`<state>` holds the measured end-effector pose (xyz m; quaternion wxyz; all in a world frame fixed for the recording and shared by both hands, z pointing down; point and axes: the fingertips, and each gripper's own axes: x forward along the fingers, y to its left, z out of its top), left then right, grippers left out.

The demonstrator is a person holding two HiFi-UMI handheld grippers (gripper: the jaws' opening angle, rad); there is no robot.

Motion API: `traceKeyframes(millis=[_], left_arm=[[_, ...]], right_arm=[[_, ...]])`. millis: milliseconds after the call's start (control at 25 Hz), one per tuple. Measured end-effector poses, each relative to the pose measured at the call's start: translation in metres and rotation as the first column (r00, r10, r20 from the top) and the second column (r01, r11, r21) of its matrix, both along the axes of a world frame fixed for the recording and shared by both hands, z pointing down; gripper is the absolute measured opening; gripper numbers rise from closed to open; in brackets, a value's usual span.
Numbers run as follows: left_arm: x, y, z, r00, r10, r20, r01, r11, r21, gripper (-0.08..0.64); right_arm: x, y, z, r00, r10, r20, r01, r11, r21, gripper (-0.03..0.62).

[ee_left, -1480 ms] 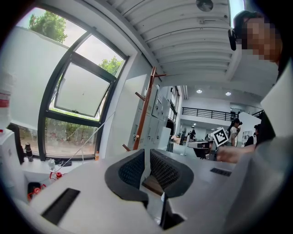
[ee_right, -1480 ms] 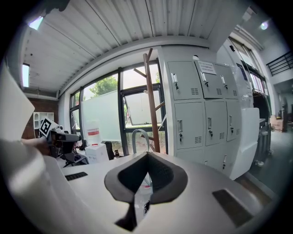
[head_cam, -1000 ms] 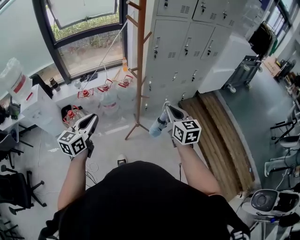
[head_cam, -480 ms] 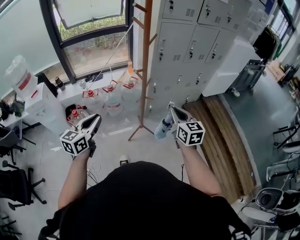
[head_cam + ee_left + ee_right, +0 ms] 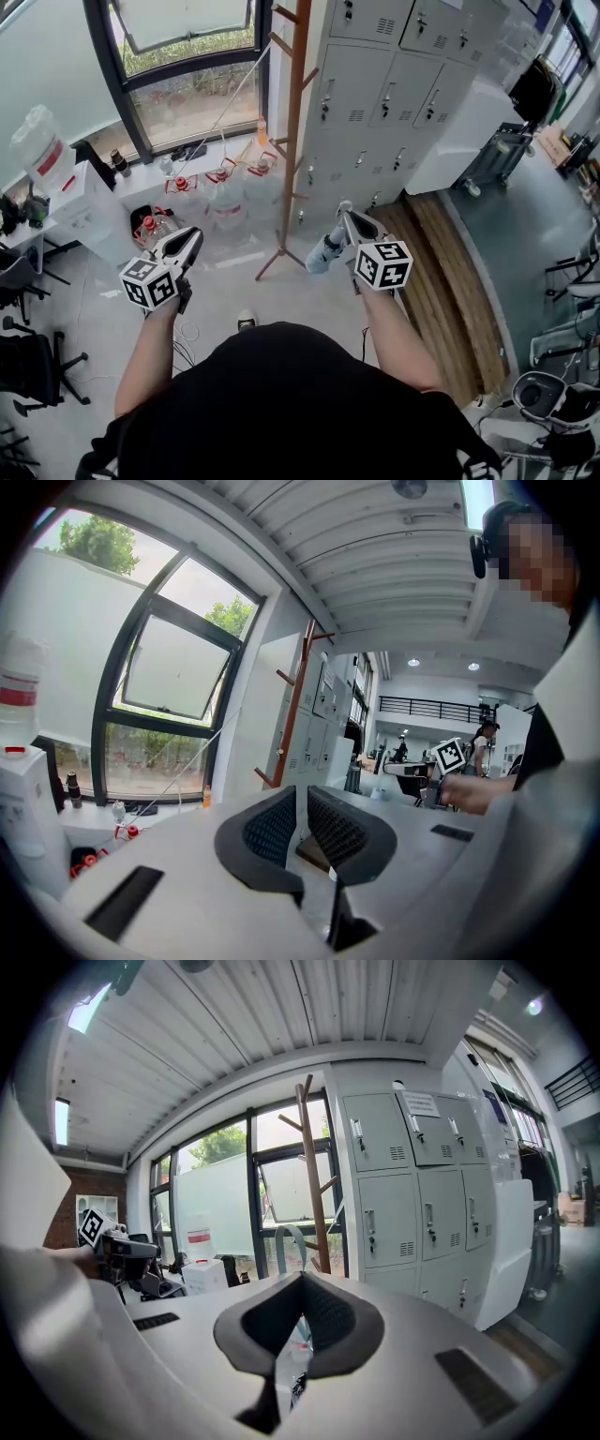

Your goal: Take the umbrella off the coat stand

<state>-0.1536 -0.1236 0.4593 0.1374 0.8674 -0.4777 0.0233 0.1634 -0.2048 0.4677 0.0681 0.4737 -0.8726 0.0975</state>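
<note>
The brown wooden coat stand [image 5: 293, 122] rises in front of me between the window and the lockers; it also shows in the right gripper view [image 5: 314, 1176] and the left gripper view [image 5: 295, 714]. My right gripper [image 5: 345, 217] is shut on a folded pale blue umbrella [image 5: 322, 253], which hangs down and left from its tips, clear of the stand. In the right gripper view [image 5: 302, 1281] the umbrella's body [image 5: 298, 1344] sits between the pads, its grey strap loop [image 5: 289, 1239] sticking up. My left gripper [image 5: 194, 234] is shut and holds nothing, its pads [image 5: 272, 827] a thin slit apart.
Grey lockers [image 5: 394, 84] stand right of the coat stand. Several water jugs [image 5: 220, 183] sit on the floor under the window [image 5: 187, 84]. A wooden step [image 5: 441, 272] runs along the right. Office chairs [image 5: 28, 366] and a white dispenser [image 5: 75, 202] are at the left.
The head view has shifted slightly, so the stand and lockers sit a little further right. Both grippers have drifted slightly right; the right one holds the umbrella throughout.
</note>
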Motion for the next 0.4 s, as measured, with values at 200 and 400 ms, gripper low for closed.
traceKeyframes(millis=[200,400], left_arm=[[-0.001,-0.004,0.004,1.0,-0.008,-0.001,0.008,1.0,-0.001,0.055],[0.0,-0.013,0.003,1.0,-0.01,-0.012,0.01,1.0,-0.005,0.055]], right_arm=[[-0.001,-0.006,0.002,1.0,-0.007,0.001,0.007,1.0,0.0,0.014],[0.001,-0.018,0.0,1.0,-0.004,0.0,0.004,1.0,0.0,0.014]])
